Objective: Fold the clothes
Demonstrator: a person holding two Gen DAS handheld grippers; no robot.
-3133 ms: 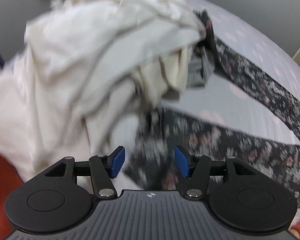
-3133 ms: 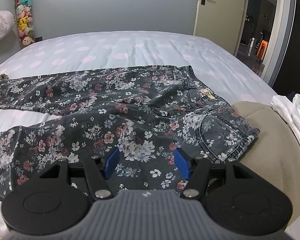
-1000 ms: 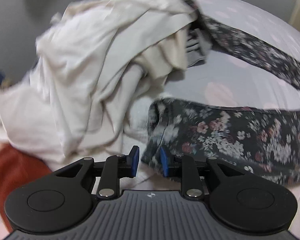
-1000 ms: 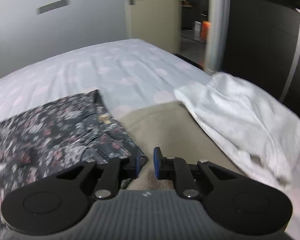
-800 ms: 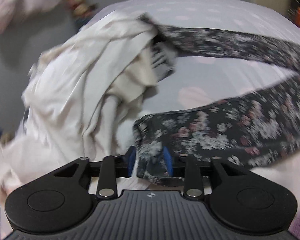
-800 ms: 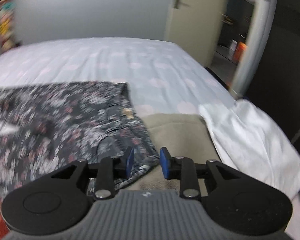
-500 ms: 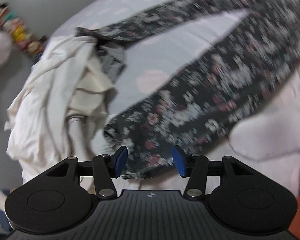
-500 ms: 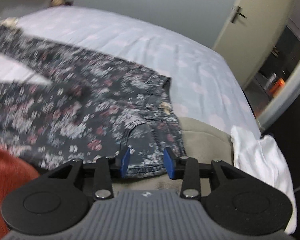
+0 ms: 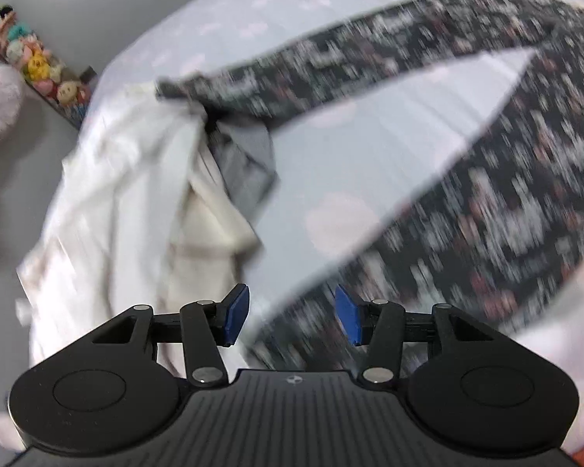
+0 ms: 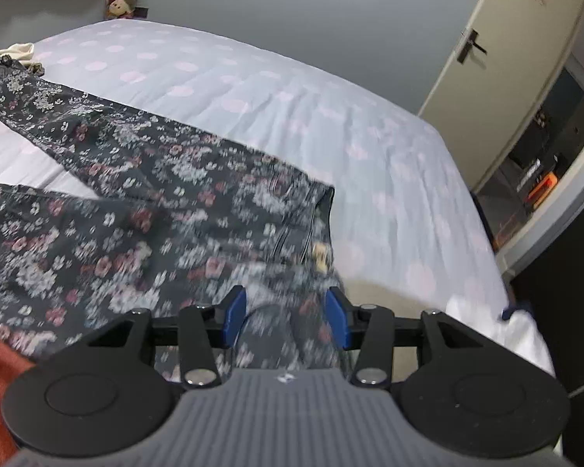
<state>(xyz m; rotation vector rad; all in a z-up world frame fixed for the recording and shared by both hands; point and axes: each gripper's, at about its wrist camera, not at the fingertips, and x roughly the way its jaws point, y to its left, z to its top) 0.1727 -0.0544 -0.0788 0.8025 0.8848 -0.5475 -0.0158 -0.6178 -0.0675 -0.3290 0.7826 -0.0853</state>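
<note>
Fingers wide on both: left gripper (image 9: 292,321) and right gripper (image 10: 285,319), nothing held. Polka-dot bed (image 10: 276,89) fills both views. Floral trousers (image 10: 144,210) spread across centre-left of it, blurred. Cream clothes pile (image 9: 128,210) mid-left, overlapping one leg end. White towel (image 10: 525,330) lower right.

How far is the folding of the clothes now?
Early. Done: the floral trousers lie spread on the bed, legs apart, not folded. In hand: nothing; the left gripper and right gripper are both open over them. Left: folding them, then the pale pile and the white cloth.
</note>
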